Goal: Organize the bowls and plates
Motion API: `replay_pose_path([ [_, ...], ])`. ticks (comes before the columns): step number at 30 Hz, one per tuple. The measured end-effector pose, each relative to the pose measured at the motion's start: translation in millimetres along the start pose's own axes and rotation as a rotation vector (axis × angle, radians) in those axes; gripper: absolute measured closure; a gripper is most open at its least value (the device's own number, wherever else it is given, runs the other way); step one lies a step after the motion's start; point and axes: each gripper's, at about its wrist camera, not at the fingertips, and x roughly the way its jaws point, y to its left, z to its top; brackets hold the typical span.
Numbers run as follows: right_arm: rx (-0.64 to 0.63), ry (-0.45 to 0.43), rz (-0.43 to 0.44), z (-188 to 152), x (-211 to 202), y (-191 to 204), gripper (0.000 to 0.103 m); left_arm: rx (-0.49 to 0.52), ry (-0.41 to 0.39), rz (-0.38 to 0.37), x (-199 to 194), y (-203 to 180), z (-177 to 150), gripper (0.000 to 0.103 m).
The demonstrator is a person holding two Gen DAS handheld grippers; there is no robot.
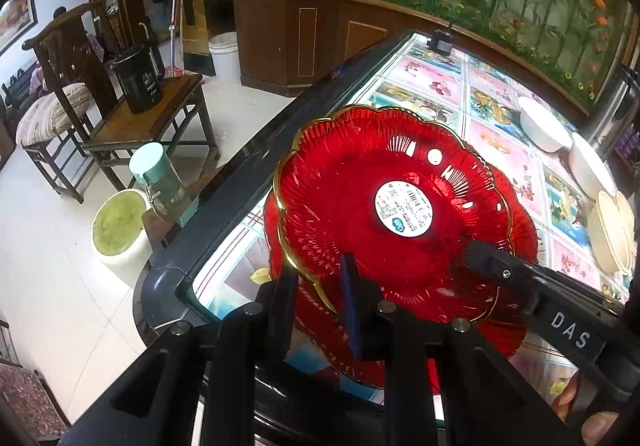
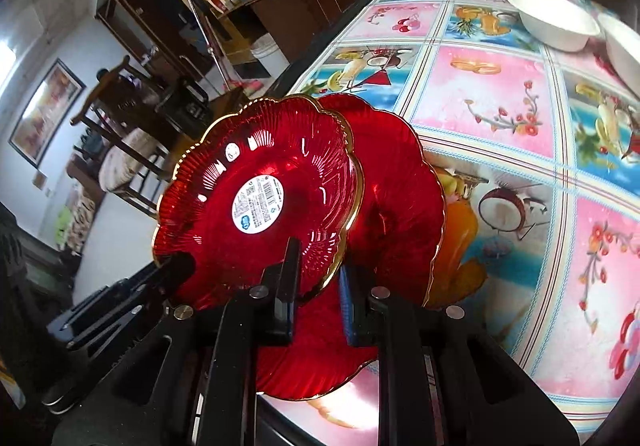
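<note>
From the left wrist we see our left claw point(image 1: 320, 298) pinching the gold rim of the top red plate point(image 1: 400, 205), which sits tilted over a second red plate point(image 1: 516, 338) on the tabletop point(image 1: 500, 149). The grip looks shallow; the plate could slip and chip the one beneath.

From the right wrist, our right claw point(image 2: 320, 282) pinches the same plate's near edge point(image 2: 256, 197). If the two claws pull unevenly, the plate may twist loose toward the tabletop's edge.

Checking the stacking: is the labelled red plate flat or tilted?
Tilted: the labelled red plate leans over a second red plate, rim raised.
</note>
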Motion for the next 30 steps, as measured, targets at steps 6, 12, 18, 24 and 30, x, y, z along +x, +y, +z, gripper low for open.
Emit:
replay_pose_path([
  [6, -0.055, 0.024, -0.074, 2.6, 6.3, 8.7, 0.082, 0.038, 0.031, 0.022, 2.8, -3.5, 2.1, 0.079],
  [12, -0.106, 0.039, -0.155, 4.2, 5.2, 14.5, 0.081, 0.037, 0.048, 0.037, -0.2, -0.5, 3.6, 0.07],
  [18, -0.134, -0.004, -0.183, 12.3, -12.2, 17.0, 0.065, 0.037, -0.016, 0.099, -18.1, 2.4, 5.9, 0.036],
  [24, -0.172, -0.142, -0.152, 13.2, -48.3, 22.4, 0.063, 0.037, -0.124, 0.197, -42.0, 7.5, 11.6, 0.028],
  [30, -0.252, -0.442, -0.22, 3.0, -111.0, 26.6, 0.039, 0.012, -0.17, 0.143, -56.5, -0.3, 18.4, 0.025],
])
